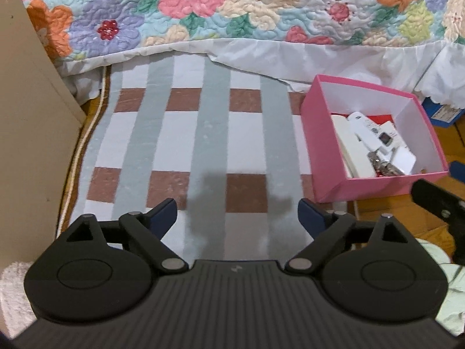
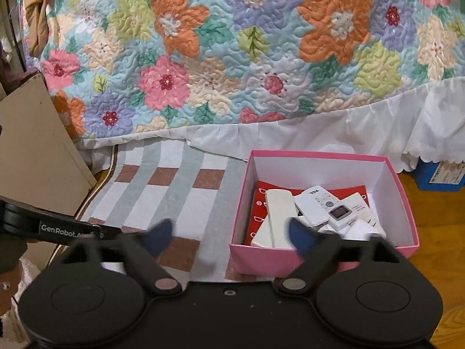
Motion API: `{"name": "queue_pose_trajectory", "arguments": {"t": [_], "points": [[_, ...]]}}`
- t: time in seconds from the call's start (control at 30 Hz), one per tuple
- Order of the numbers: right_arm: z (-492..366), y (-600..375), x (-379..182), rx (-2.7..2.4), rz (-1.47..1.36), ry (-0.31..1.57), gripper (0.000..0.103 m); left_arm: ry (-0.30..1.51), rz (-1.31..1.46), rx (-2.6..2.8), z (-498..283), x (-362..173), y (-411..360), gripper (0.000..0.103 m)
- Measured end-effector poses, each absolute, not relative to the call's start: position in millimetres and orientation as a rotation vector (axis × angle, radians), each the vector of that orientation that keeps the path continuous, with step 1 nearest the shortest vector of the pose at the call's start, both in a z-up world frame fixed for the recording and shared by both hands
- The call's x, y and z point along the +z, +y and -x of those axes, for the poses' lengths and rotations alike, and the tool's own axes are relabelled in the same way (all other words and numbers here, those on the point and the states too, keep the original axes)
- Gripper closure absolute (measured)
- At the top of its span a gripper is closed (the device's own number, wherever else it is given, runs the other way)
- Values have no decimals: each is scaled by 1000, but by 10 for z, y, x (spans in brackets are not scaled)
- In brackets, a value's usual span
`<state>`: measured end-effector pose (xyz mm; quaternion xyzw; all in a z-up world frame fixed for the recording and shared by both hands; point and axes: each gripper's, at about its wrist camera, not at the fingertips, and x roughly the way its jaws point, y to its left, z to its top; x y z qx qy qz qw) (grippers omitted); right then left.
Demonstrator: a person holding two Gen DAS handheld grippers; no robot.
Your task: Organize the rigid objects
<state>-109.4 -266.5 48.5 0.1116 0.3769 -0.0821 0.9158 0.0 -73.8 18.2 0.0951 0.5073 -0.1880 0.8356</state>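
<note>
Both my grippers spread wide, empty: left gripper (image 1: pixel 237 213) bottom centre, right gripper (image 2: pixel 229 237) bottom centre. Remotes (image 2: pixel 315 206) and keys (image 1: pixel 382 164) piled in pink box (image 2: pixel 241 203), centre right. Checked mat (image 1: pixel 186 133) shows no loose items; I judge task near finished.

Black hand-held gripper (image 1: pixel 238 213), navy fingertips (image 1: pixel 165 212)

floral quilt (image 2: pixel 232 58), checked mat (image 1: pixel 186 133), beige board (image 1: pixel 29 116)

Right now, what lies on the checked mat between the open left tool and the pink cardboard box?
Nothing: in the left wrist view, only bare checked mat lies between the left tool and the pink cardboard box.
</note>
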Motion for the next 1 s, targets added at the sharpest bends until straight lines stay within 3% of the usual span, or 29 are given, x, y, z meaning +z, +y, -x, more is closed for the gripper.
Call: {"name": "queue_pose_trajectory", "arguments": {"t": [0.17,1.0], "points": [[983,-2596,454,-247,-197,865,4,1067,-241,-356,-9,167,-694,9],[979,-2547,399,-313,-220,946,4,1124,-274,-301,-21,84,-625,9]]}}
